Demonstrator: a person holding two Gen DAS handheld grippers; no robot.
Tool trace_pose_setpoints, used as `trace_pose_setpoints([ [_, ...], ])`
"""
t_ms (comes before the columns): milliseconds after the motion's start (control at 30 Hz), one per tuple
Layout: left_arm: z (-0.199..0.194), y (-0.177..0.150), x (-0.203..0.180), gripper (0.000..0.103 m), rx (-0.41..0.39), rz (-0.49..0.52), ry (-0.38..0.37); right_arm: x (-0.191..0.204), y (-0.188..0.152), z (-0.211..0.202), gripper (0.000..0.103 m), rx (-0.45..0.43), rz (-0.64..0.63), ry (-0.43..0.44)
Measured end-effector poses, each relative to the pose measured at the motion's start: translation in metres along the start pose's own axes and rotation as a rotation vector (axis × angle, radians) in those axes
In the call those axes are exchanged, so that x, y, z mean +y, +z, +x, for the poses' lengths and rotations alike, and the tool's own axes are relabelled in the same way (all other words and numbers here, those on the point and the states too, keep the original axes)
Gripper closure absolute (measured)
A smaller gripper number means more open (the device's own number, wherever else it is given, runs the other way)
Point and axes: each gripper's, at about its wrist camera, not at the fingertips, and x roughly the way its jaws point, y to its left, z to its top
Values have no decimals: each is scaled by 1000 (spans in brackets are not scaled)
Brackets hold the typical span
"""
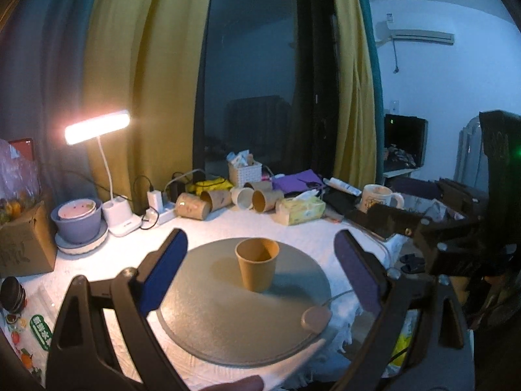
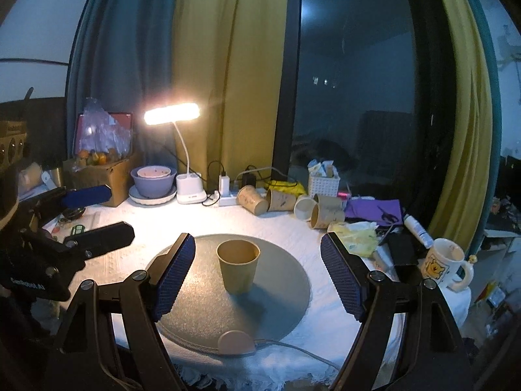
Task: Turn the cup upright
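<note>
A tan paper cup stands upright, mouth up, on the round grey mat. It also shows in the right wrist view on the same mat. My left gripper is open, its blue pads wide on either side of the cup and clear of it. My right gripper is open too, with the cup between its pads and untouched. The left gripper shows at the left of the right wrist view, open.
Several paper cups lie on their sides at the back beside a white basket. A lit desk lamp, purple bowl, cardboard box, tissue pack and bear mug ring the mat. A pink controller sits on the mat's near edge.
</note>
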Motion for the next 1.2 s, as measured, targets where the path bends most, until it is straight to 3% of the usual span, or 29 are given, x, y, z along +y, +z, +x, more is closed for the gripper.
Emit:
trace_pose_setpoints([
  [433,-27,10,4,11,-120,-25,11,-1,9,-14,21,-24,0,-15],
  [1200,-25,1,15,11,-118,-64,29,3,4,-2,21,6,8,-4],
])
